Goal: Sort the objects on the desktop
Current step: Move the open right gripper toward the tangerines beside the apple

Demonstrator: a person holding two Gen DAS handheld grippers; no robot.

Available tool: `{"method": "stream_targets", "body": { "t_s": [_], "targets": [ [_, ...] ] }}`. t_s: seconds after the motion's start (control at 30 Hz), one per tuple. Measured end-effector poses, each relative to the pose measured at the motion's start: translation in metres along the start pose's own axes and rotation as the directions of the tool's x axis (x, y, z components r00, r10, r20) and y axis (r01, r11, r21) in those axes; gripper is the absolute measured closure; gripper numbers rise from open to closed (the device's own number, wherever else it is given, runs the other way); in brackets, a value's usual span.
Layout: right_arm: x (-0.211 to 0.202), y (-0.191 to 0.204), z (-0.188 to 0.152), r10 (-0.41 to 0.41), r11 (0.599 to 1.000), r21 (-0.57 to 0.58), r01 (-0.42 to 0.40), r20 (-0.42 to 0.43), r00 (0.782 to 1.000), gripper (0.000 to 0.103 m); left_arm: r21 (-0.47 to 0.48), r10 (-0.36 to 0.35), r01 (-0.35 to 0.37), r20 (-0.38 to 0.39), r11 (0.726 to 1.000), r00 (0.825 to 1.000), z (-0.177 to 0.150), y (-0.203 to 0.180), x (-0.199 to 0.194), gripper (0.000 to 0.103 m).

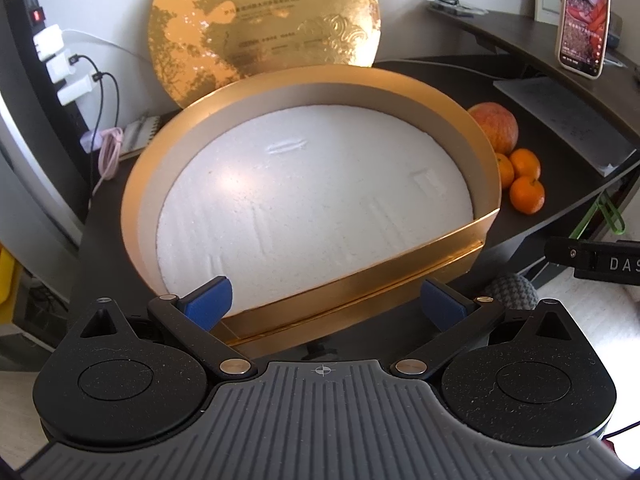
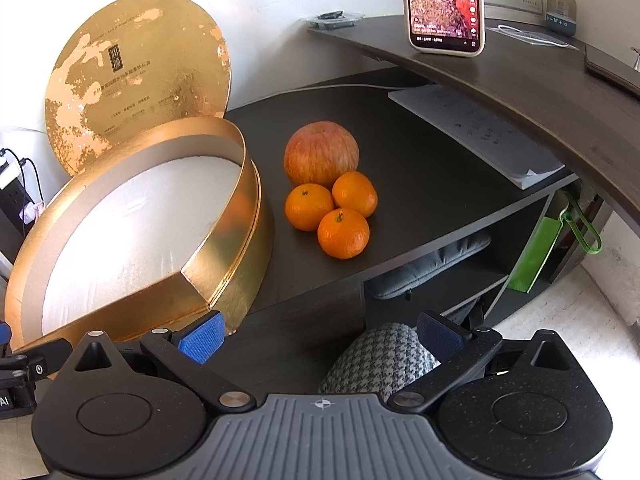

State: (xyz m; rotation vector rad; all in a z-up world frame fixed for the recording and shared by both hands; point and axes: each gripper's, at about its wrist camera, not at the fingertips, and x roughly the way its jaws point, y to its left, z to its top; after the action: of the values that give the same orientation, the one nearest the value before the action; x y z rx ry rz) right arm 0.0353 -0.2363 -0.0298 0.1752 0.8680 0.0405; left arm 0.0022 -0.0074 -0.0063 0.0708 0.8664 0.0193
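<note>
While the left gripper [image 1: 324, 306] hangs with its jaws apart and holding nothing, the gold box [image 1: 452, 256] sits right ahead on the dark worktop [image 1: 500, 76], its lid [image 1: 264, 20] leaning on the far wall.

From the right wrist, the right gripper [image 2: 320, 338] also has its jaws apart. An apple [image 2: 320, 152] touches three oranges [image 2: 342, 234] just right of the box.

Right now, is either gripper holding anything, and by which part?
Nothing is held. The left gripper is open, facing the round gold box; the right gripper is open, short of the orange tangerines.
</note>
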Motion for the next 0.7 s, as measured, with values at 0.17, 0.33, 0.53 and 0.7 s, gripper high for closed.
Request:
{"method": "stream_targets", "body": {
  "t_s": [0.17, 0.33, 0.53, 0.7],
  "targets": [
    [-0.001, -0.007, 0.008, 0.022, 1.000, 0.010, -0.022, 0.042, 0.999, 0.000, -0.021, -0.044, 0.044, 0.008, 0.999, 0.999, 0.000, -0.001, -0.001, 0.000],
    [-0.001, -0.012, 0.012, 0.068, 0.998, 0.011, -0.070, 0.089, 0.994, 0.000, -0.051, -0.064, 0.065, 0.015, 0.997, 0.998, -0.002, -0.002, -0.001, 0.000],
    [0.003, -0.025, 0.017, 0.183, 0.980, 0.059, -0.192, 0.135, 0.974, 0.000, -0.072, -0.099, 0.100, 0.023, 0.992, 0.995, 0.000, -0.003, -0.001, 0.000],
    [0.006, -0.039, 0.022, 0.276, 0.946, 0.115, -0.303, 0.203, 0.939, 0.000, -0.060, -0.064, 0.063, -0.011, 0.996, 0.998, 0.004, -0.005, 0.007, 0.000]
  ]
}}
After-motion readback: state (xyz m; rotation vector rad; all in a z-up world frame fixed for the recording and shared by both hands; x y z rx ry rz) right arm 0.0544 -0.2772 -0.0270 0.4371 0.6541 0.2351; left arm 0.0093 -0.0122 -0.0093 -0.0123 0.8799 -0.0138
